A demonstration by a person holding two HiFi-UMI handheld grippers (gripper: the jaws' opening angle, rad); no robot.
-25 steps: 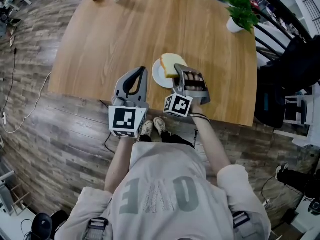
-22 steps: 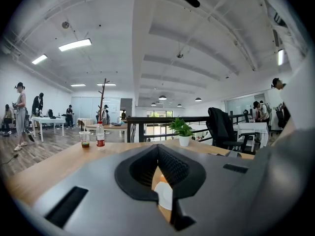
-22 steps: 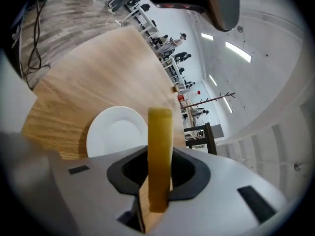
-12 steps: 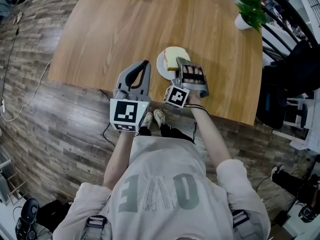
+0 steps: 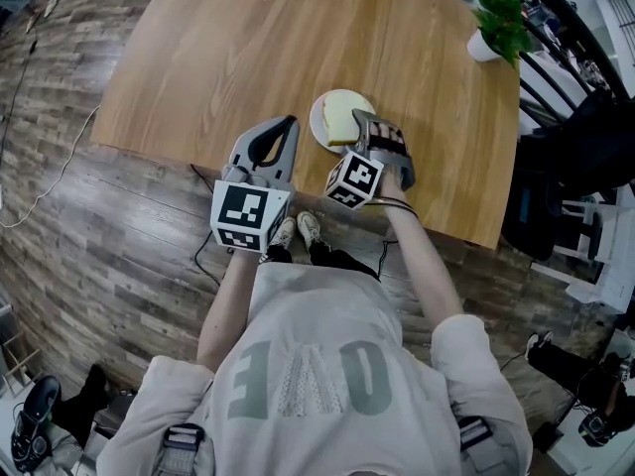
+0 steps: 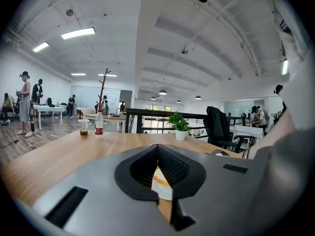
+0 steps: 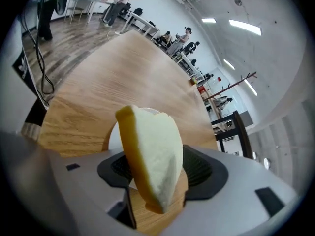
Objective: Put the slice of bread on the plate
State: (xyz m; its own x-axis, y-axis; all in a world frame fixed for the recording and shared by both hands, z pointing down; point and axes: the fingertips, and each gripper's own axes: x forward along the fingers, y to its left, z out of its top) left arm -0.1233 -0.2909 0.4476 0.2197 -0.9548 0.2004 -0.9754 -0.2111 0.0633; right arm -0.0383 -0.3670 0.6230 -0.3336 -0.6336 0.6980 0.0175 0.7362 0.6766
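Note:
A pale slice of bread [image 7: 152, 156] with a yellow crust stands on edge between the pads of my right gripper [image 7: 157, 173]. The jaws are opening, with a gap showing beside the slice. Just beneath it lies the white plate [image 7: 113, 134]. From the head view the bread [image 5: 342, 122] is over the plate [image 5: 319, 117] near the table's front edge, with the right gripper [image 5: 359, 129] tilted down at it. To the plate's left, my left gripper [image 5: 288, 125] hovers shut and holds nothing. In its own view the left gripper [image 6: 158, 149] has its tips together.
The wooden table [image 5: 248, 48] stretches away beyond the plate. A potted plant [image 5: 496, 18] stands at its far right corner. A black chair [image 5: 556, 177] is beside the table's right edge. A bottle [image 6: 99, 123] and a cup [image 6: 83, 127] stand at the far left.
My right gripper has sunk toward the plate with the bread and tipped further down. The left gripper has hardly moved.

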